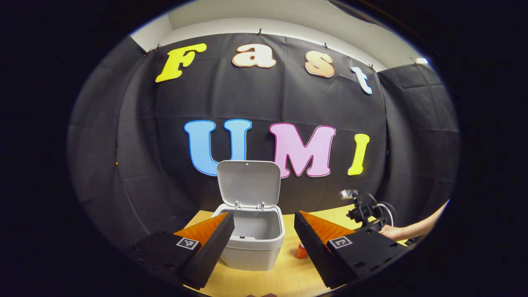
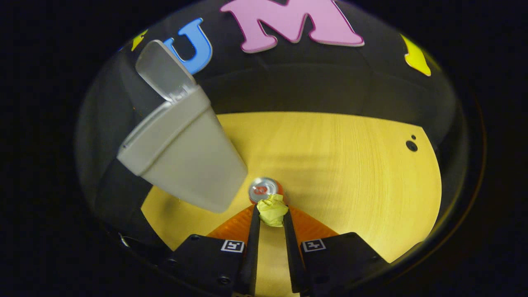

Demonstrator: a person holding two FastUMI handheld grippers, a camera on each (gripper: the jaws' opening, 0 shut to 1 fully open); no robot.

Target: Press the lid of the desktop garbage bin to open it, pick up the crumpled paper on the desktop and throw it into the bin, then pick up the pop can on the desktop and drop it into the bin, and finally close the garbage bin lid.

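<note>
Right gripper grips the crumpled paper between both fingertips, held above the wooden table. Just beyond the paper stands the pop can, upright on the table, near the grey bin, whose lid is raised. Left gripper hovers with its fingers spread wide and nothing between them, facing the bin's open mouth from the front; there the can shows low beside the bin, right of it.

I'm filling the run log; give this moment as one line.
lid: open | right gripper: shut on crumpled paper | pop can: upright on desktop | left gripper: open, facing bin
</note>
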